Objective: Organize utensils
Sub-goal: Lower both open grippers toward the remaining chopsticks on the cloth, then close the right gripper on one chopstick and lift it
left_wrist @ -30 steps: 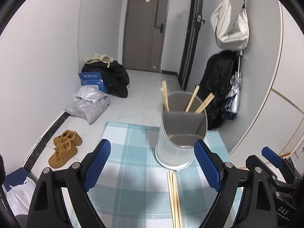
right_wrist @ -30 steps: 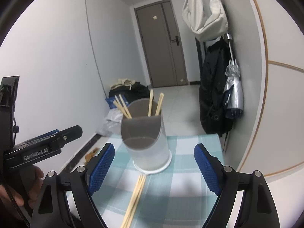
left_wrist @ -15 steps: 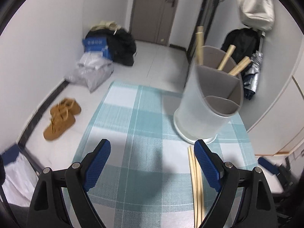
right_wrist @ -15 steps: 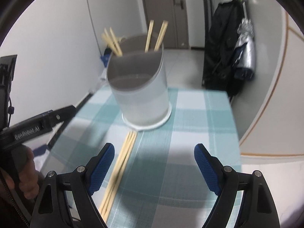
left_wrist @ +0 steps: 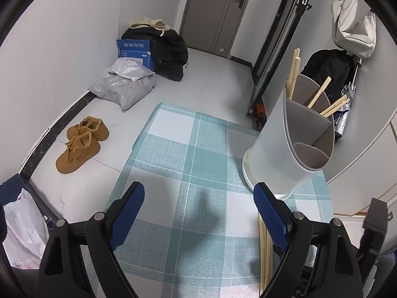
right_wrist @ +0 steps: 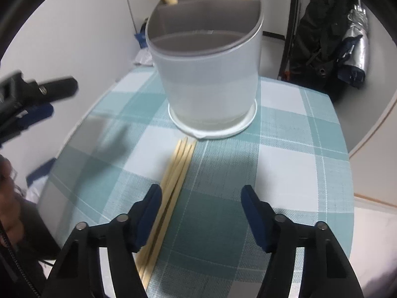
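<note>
While both grippers (left_wrist: 198, 206) (right_wrist: 201, 206) gape empty, blue box (left_wrist: 135, 52) marked "套装勿拆".

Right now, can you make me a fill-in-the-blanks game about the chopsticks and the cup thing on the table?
1. The bundle of pale wooden chopsticks lies flat on the ____ and white checked tablecloth.
2. The frosted white plastic utensil holder stands ____.
3. More chopsticks poke out of the holder's ____ compartment.
4. The right gripper has nothing between its ____.

Missing words: teal; upright; back; jaws
</note>
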Demonstrator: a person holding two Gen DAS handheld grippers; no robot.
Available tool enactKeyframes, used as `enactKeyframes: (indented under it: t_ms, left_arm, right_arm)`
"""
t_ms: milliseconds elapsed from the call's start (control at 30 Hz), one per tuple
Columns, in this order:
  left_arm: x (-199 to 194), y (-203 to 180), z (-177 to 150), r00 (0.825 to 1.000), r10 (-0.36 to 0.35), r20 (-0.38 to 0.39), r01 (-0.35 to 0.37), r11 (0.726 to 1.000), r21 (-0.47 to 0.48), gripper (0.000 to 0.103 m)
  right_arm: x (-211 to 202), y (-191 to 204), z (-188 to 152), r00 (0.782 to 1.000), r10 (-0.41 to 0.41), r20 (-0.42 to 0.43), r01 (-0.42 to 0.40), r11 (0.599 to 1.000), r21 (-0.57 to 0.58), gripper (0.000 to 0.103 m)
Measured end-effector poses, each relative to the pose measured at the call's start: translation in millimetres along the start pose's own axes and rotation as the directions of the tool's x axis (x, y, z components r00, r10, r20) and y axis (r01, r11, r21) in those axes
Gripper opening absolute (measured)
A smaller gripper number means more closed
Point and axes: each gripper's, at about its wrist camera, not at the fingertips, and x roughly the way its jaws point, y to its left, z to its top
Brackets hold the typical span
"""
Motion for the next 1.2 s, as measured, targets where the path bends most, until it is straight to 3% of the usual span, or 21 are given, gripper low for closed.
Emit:
enactKeyframes:
  t_ms: [300,467,667,733,1033,1200]
  left_arm:
    - [6.7,18.4,9.3,1.000,0.002,-0.027,-0.004,0.997,-0.074,0.086]
    - [5.0,19.8,9.1,1.000,0.012,-0.020,-0.013,0.998,-0.067,0.086]
    - [1.2,22.8,9.8,1.000,0.025,-0.006,-0.025,0.997,-0.066,0.086]
    - [0.9,24.6,9.7,1.000,0.025,-0.006,-0.025,0.997,-0.070,0.086]
    - [0.0,24.2,11.1,1.000,0.011,-0.009,-0.012,0.997,-0.076,0.086]
    - [0.6,22.4,11.1,1.000,0.012,-0.014,-0.013,0.997,-0.076,0.086]
  right_arm:
    - [7.0,10.9,-6.7,0.999,-0.010,-0.051,0.009,1.000,-0.030,0.037]
    - [10.6,16.3,-2.1,0.998,-0.013,-0.066,0.010,0.999,-0.051,0.036]
    - [14.6,27.8,3.0,0.994,-0.044,-0.099,0.034,0.995,-0.095,0.021]
    - [13.1,28.3,2.0,0.993,-0.039,-0.114,0.027,0.994,-0.107,0.008]
    - [0.8,11.1,-8.8,0.977,0.005,-0.213,-0.032,0.992,-0.123,0.005]
    - [7.5,15.1,-1.6,0.978,-0.017,-0.208,-0.020,0.984,-0.175,0.006]
